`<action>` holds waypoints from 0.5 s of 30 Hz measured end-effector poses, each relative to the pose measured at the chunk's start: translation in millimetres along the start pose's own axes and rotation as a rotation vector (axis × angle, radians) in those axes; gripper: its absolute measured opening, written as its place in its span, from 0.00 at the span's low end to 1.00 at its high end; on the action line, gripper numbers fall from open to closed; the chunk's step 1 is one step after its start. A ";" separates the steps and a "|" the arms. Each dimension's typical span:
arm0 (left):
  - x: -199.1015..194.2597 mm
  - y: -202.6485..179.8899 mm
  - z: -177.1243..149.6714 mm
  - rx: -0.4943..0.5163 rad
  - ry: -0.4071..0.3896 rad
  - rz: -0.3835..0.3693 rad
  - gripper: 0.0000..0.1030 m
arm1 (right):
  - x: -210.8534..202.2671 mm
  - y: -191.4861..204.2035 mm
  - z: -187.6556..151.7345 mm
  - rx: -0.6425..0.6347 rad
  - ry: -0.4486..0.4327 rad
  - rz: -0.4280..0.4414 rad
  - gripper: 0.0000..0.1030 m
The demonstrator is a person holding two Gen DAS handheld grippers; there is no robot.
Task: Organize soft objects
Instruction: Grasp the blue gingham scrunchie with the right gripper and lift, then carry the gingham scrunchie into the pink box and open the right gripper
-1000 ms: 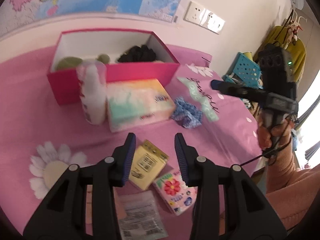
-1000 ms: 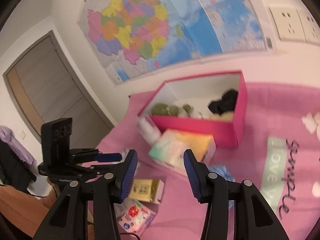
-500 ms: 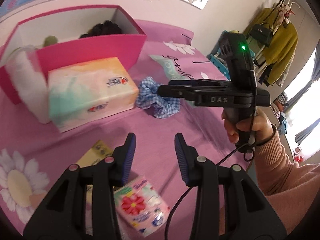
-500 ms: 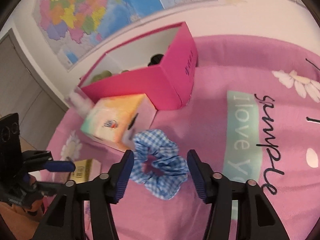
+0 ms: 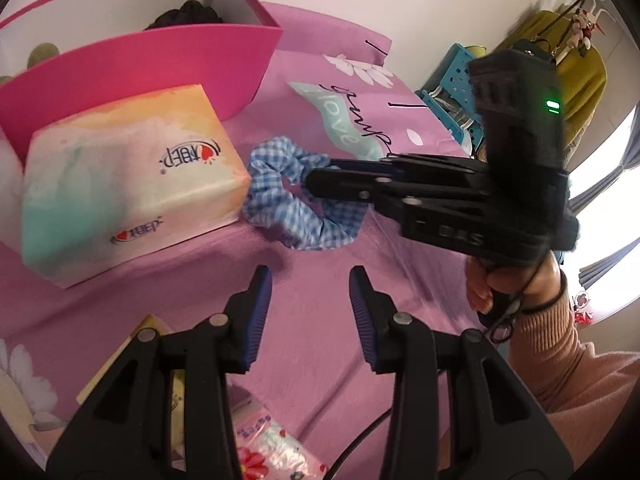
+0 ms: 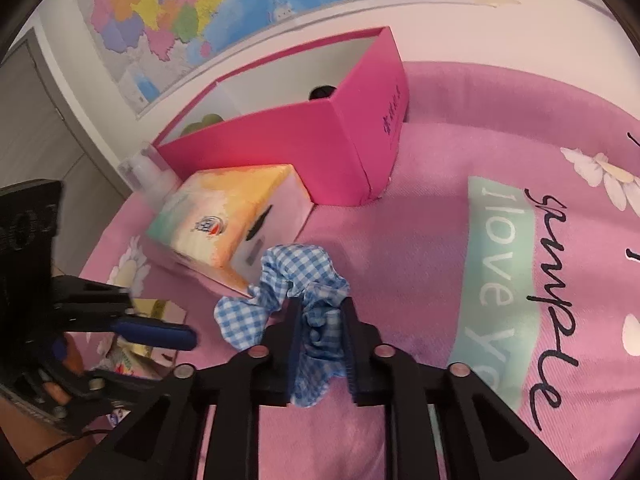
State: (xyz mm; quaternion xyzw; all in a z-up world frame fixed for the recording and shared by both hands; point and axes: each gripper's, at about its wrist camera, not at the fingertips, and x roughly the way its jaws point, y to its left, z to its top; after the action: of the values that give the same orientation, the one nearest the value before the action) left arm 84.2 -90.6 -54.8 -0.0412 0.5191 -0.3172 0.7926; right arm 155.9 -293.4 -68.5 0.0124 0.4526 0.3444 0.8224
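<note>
1. The right gripper (image 6: 320, 336) had its jaws nearly shut on the blue checked scrunchie (image 6: 298, 280), which lay on the pink cloth (image 6: 420, 240) against the tissue box (image 6: 228, 224).
2. The left gripper (image 5: 310, 312) stood partly open over bare cloth, holding nothing.
3. Only a fold seemed pinched; I judged the loose fabric could slip out on lifting, or snag the tissue box on the way to the pink box (image 6: 280, 148).
4. Half a second earlier the right jaws straddled the scrunchie wide apart; they had just been closing onto it.
</note>
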 end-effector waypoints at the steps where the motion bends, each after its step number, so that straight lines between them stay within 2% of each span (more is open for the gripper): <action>1: 0.4 0.1 1.0 -0.003 -0.001 -0.006 0.40 | -3.8 1.1 -0.3 -0.002 -0.010 0.004 0.14; 11: -16.3 6.1 8.8 -0.035 -0.061 -0.015 0.40 | -48.3 23.0 8.1 -0.014 -0.117 0.117 0.11; 13: -26.4 5.8 10.1 -0.033 -0.091 -0.017 0.39 | -57.2 29.9 13.1 -0.033 -0.140 0.135 0.11; 15: -35.8 5.8 13.7 -0.030 -0.121 -0.015 0.34 | -64.0 38.4 19.8 -0.059 -0.159 0.149 0.11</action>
State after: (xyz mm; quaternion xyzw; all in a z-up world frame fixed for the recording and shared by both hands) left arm 89.2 -70.1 -22.3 -0.0761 0.4746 -0.3120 0.8195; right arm 126.9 -295.3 3.0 0.0491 0.3734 0.4156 0.8279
